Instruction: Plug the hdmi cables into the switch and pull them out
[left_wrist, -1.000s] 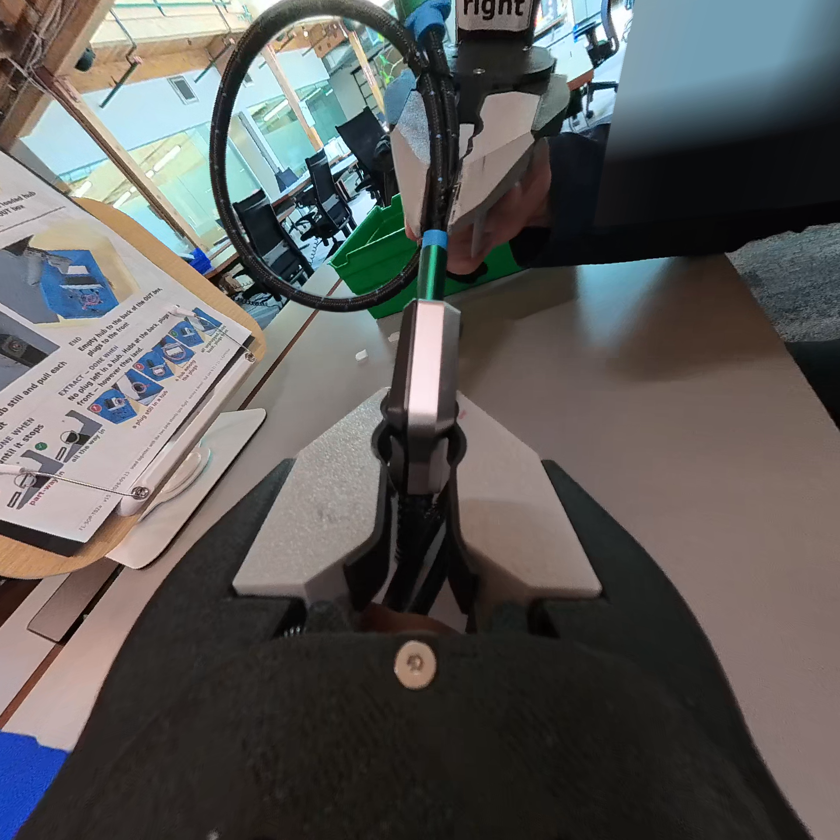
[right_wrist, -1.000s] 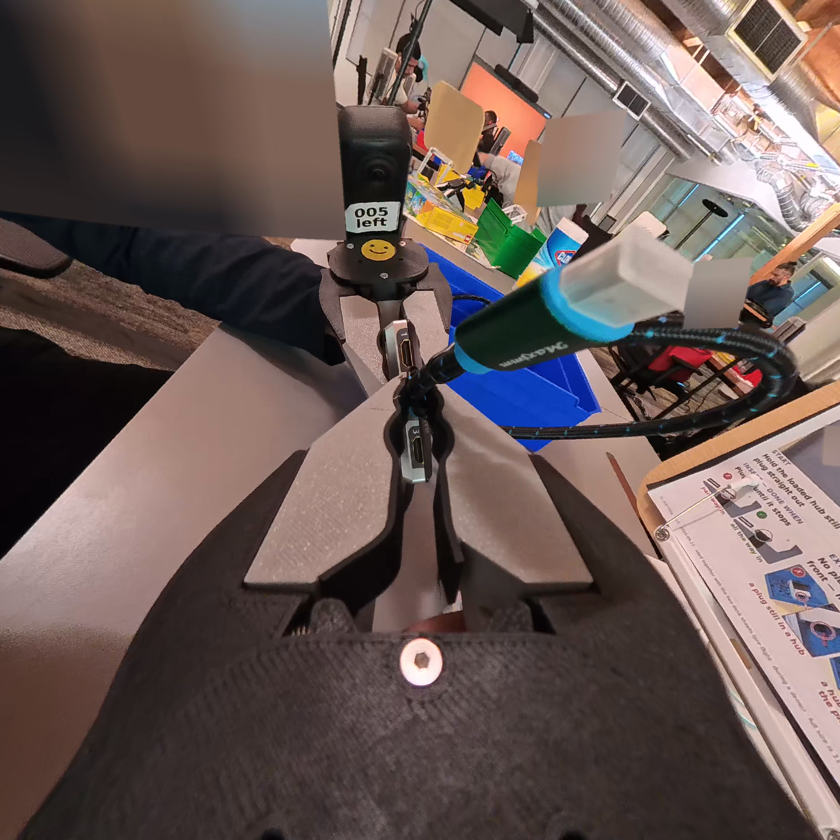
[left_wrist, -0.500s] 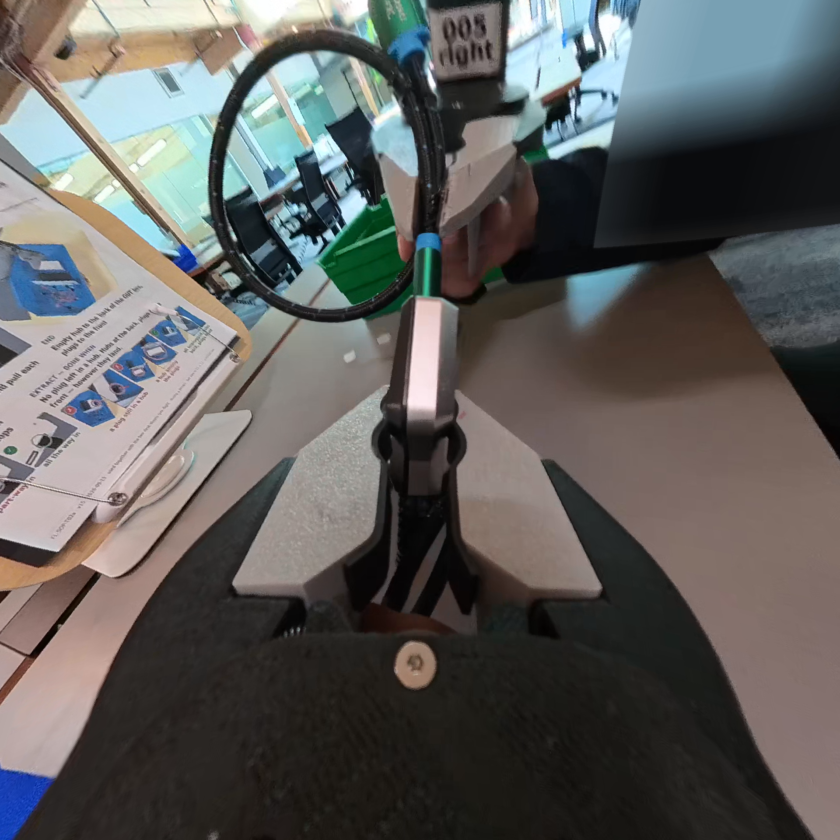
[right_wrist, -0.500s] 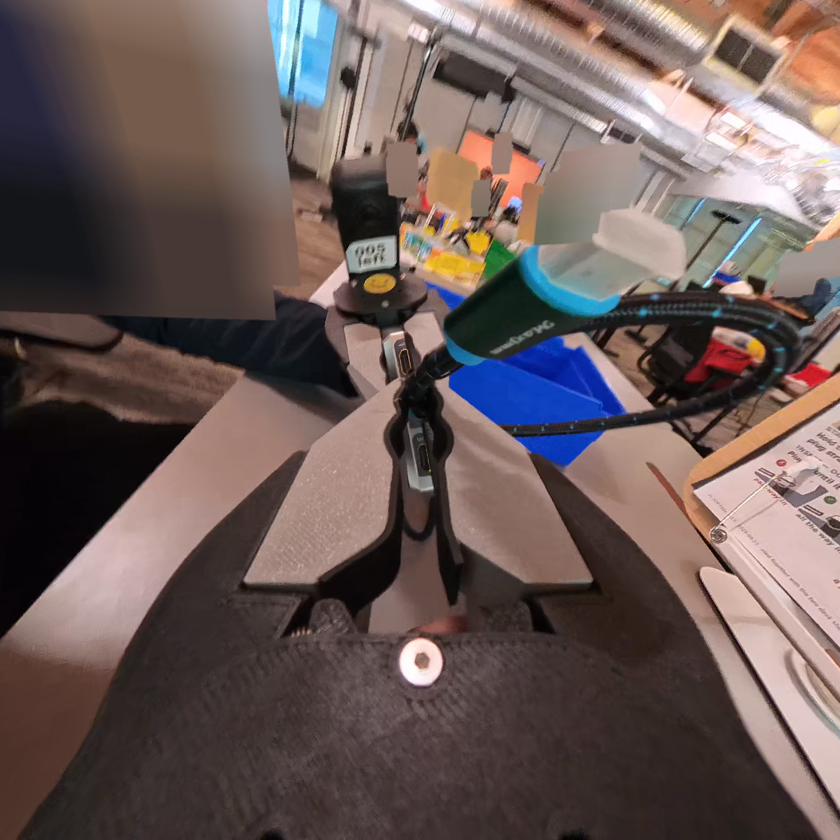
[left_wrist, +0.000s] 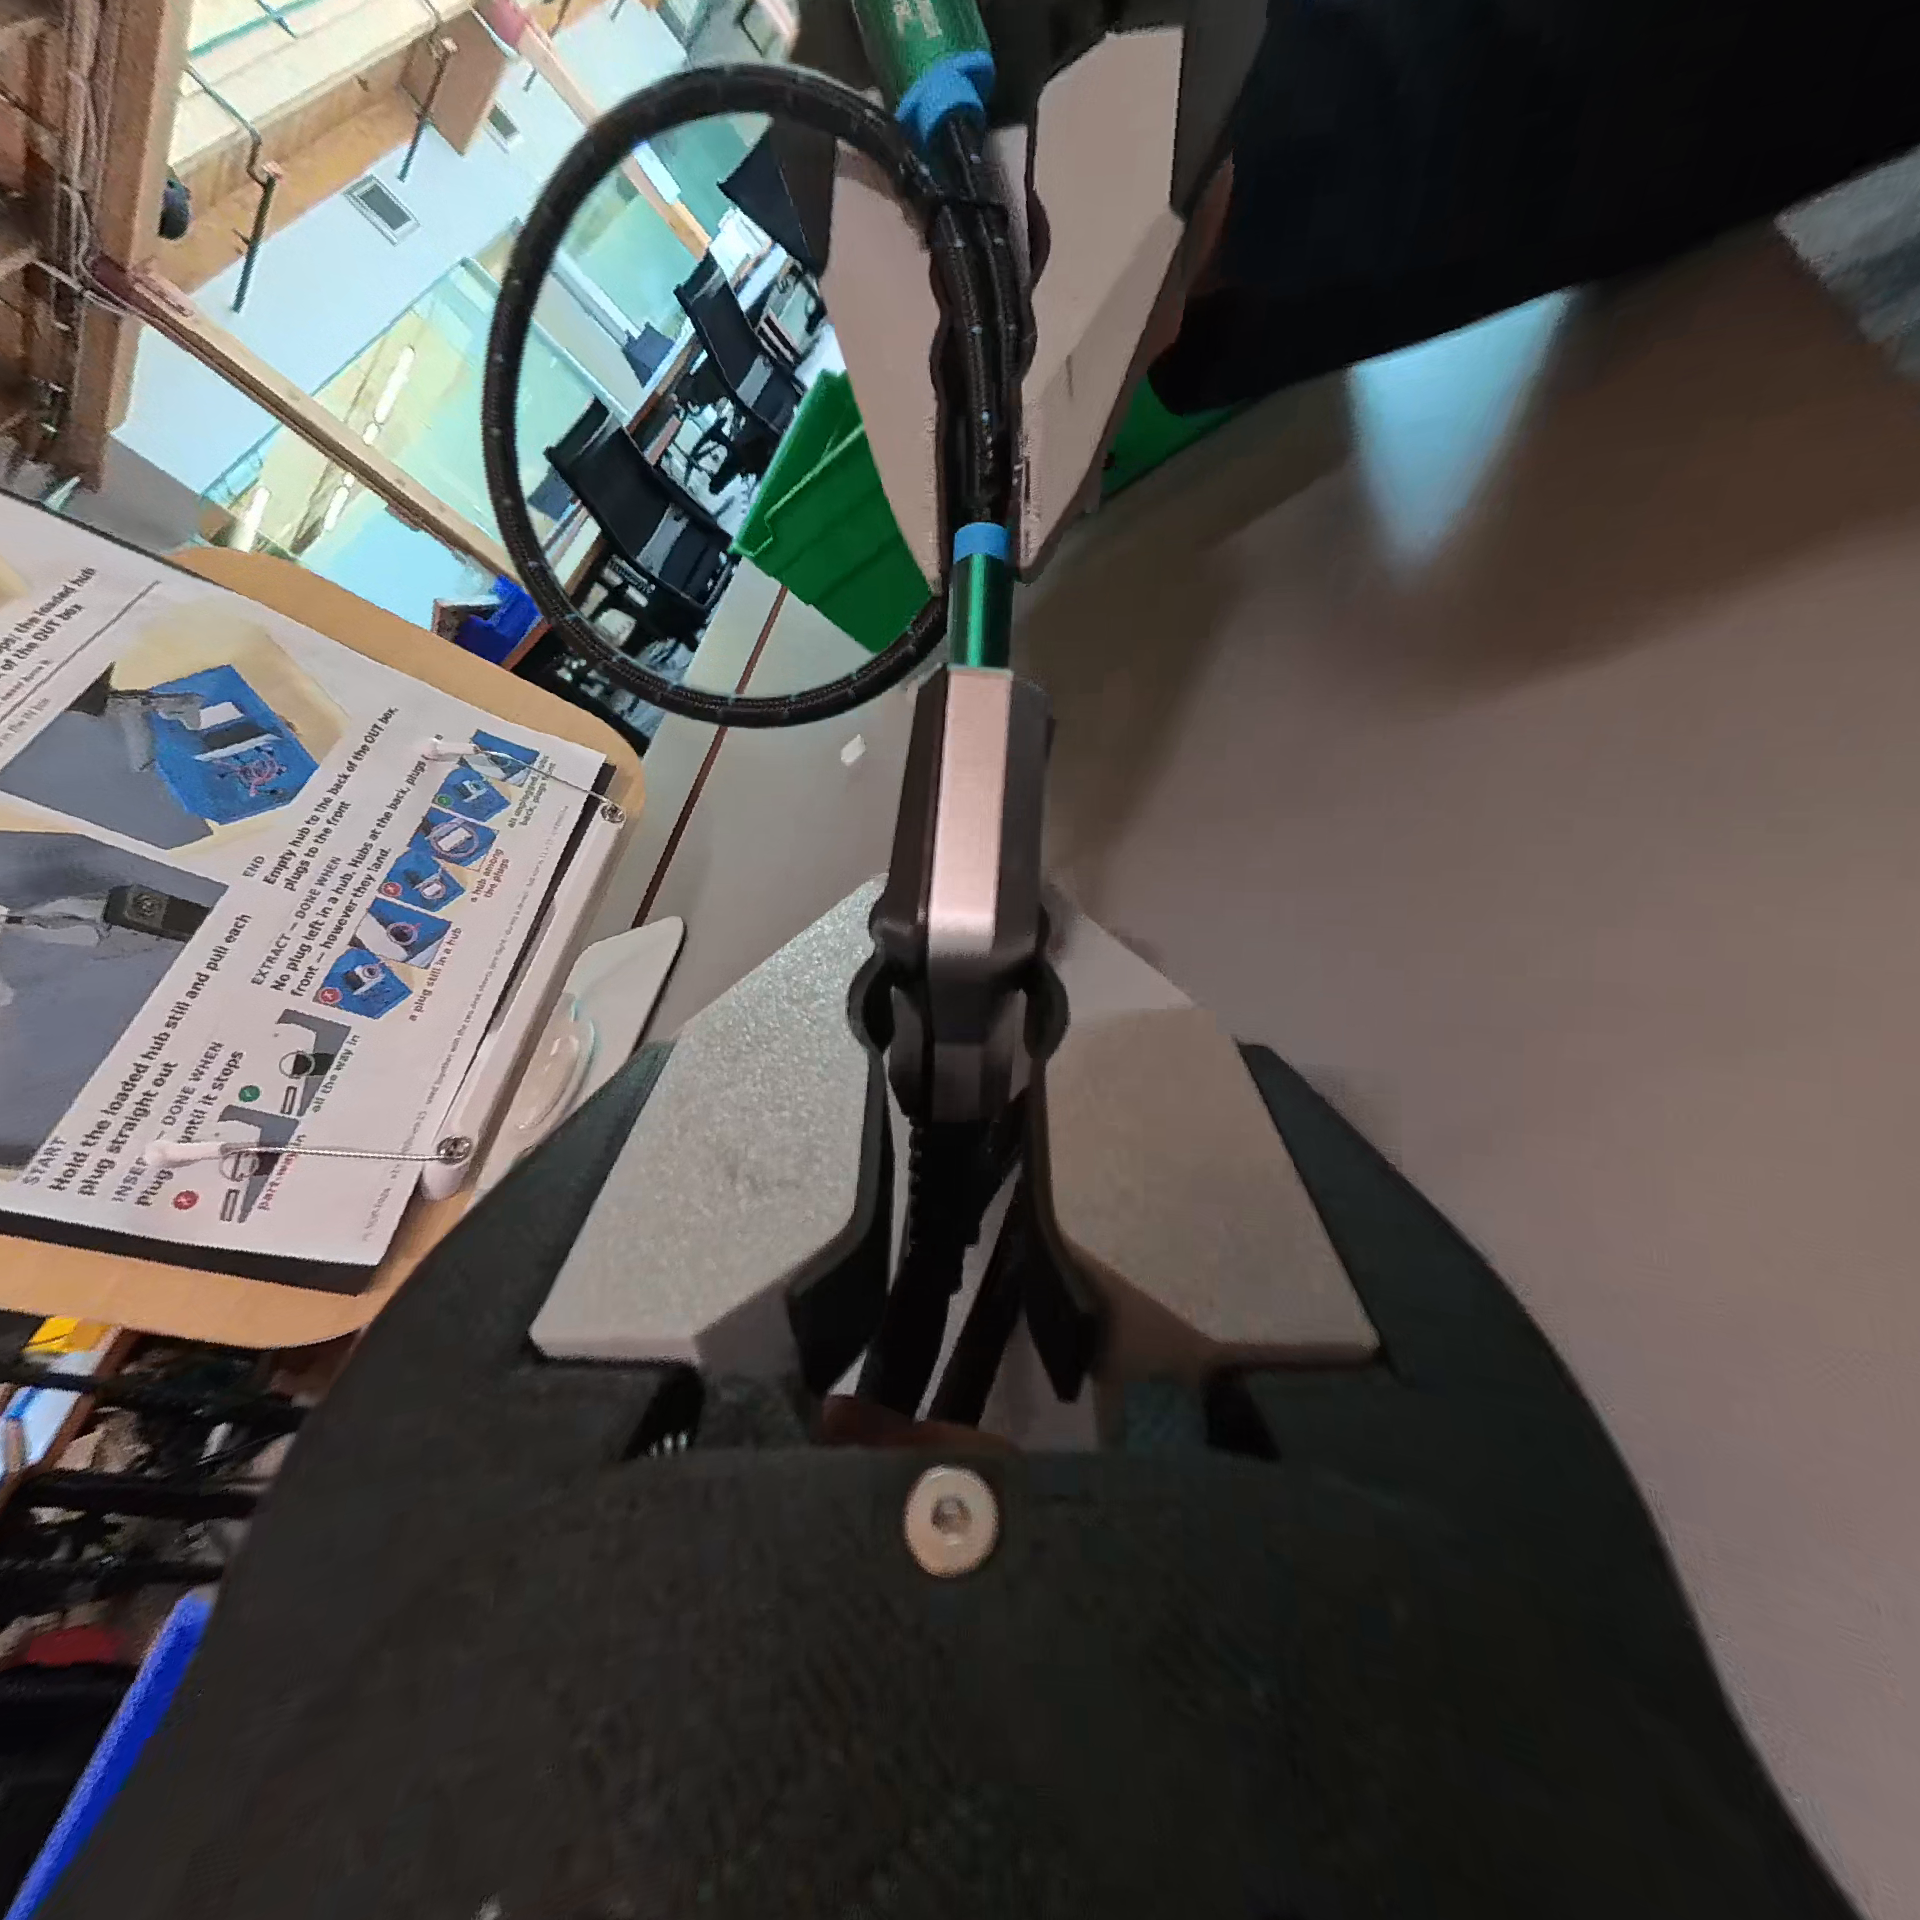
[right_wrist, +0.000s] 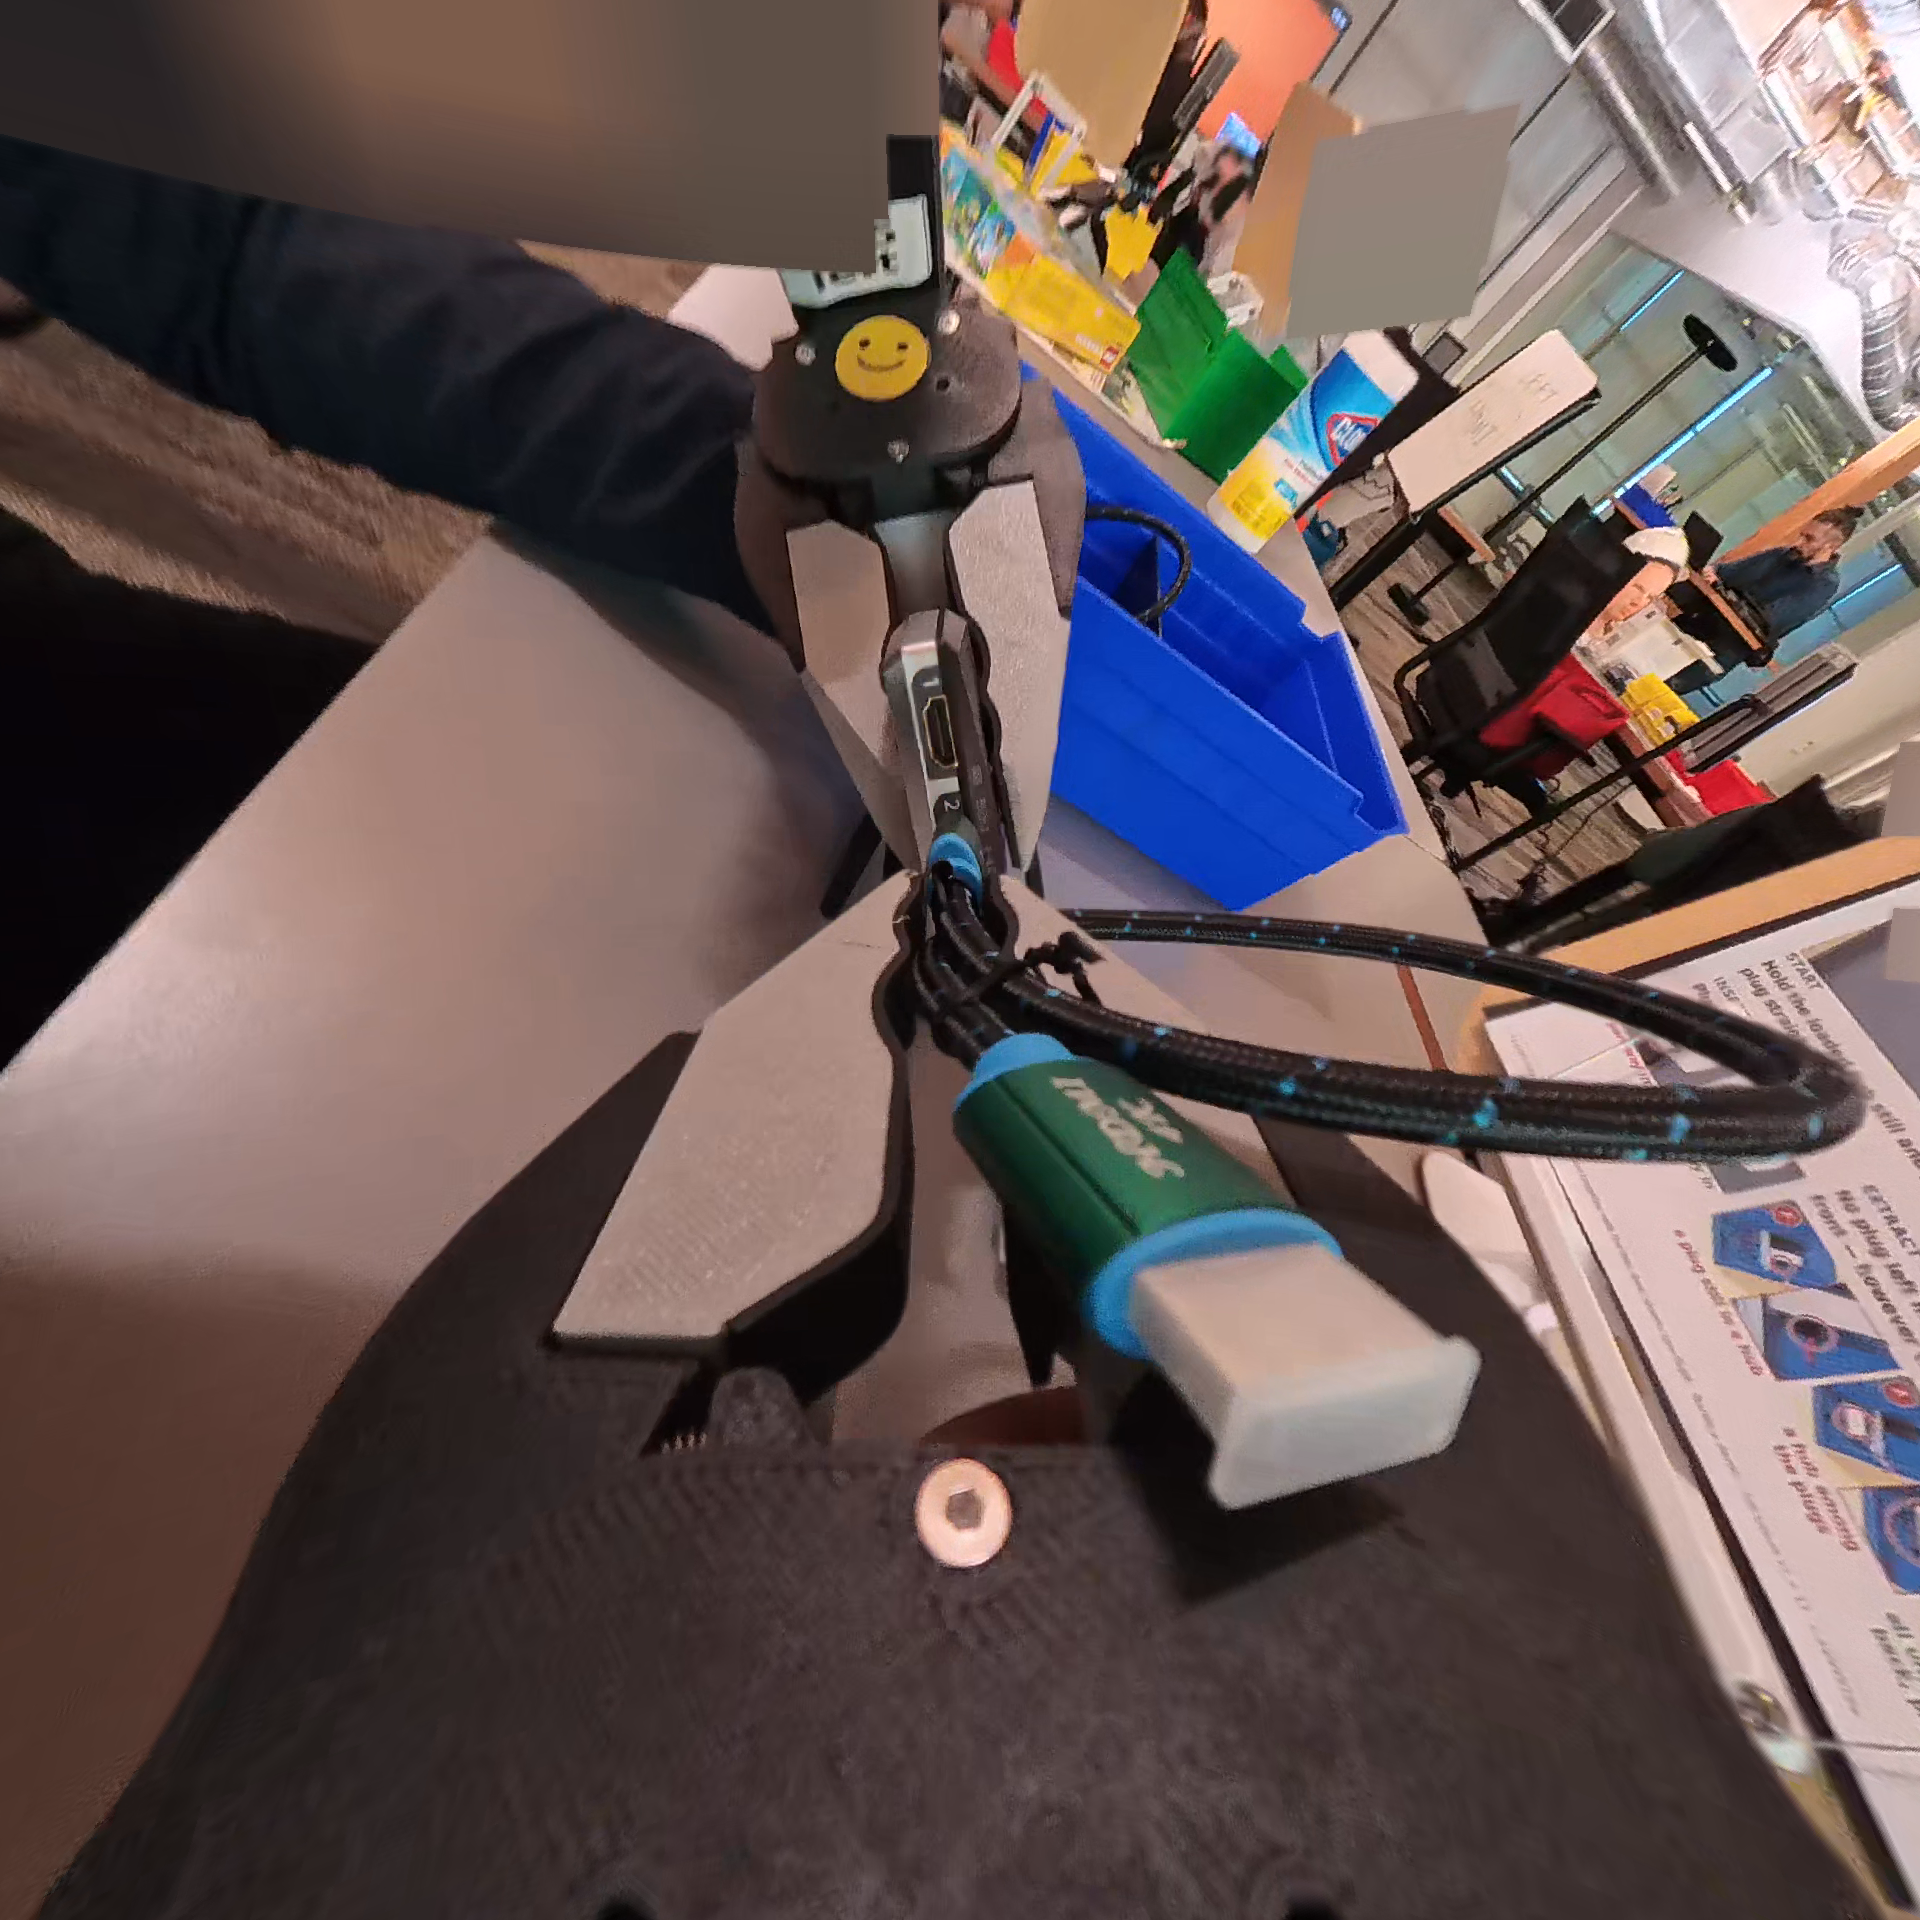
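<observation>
We have the left gripper (left_wrist: 961, 997) fingers clamped on the switch (left_wrist: 966, 831), above the desk (left_wrist: 1507, 831). Right gripper (right_wrist: 951, 935) fingers pinch the HDMI cable (right_wrist: 1455, 1091) just behind its plug seated in the switch.

Black braided cable (right_wrist: 1455, 1091) flecked with blue, green plug (right_wrist: 1122, 1195) with blue collars (pale translucent cap), silver-grey switch (left_wrist: 966, 831), blue bin (right_wrist: 1195, 707), green bin (left_wrist: 831, 520), yellow smiley sticker (right_wrist: 881, 356)

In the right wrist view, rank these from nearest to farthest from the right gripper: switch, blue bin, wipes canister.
1. switch, straight ahead, just past the right gripper, held by the left gripper.
2. blue bin, ahead to the right, on the table.
3. wipes canister, beyond the bin, upper right.
</observation>
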